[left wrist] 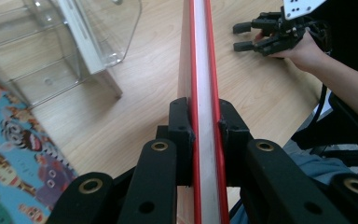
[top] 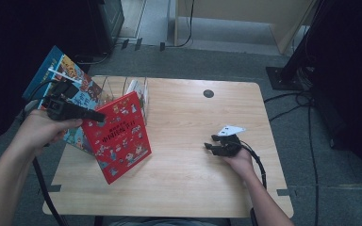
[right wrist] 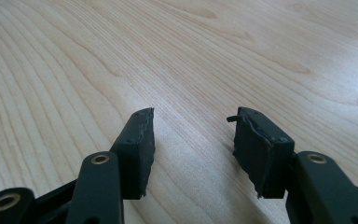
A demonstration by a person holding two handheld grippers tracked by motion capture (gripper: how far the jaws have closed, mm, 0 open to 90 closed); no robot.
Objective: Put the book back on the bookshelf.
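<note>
- The table (top: 193, 179) I worked over looked like pale wood laminate, smooth, with a faint sheen and printed grain.
- The red book (top: 120, 136) had a glossy card cover; in the left gripper view its page edges (left wrist: 205, 70) looked like matt white paper.
- The blue book (top: 66, 75) showed a shiny printed cover.
- The clear rack (left wrist: 51, 46) looked like transparent plastic, smooth and reflective.
- My left gripper (left wrist: 204, 135) seemed matt black plastic with brassy metal rivets.
- The pads (right wrist: 142, 144) of my right gripper (right wrist: 193, 140) looked rubbery, dull and rough, frayed at the edges.
- The floor (top: 217, 61) appeared grey, matt carpet.
</note>
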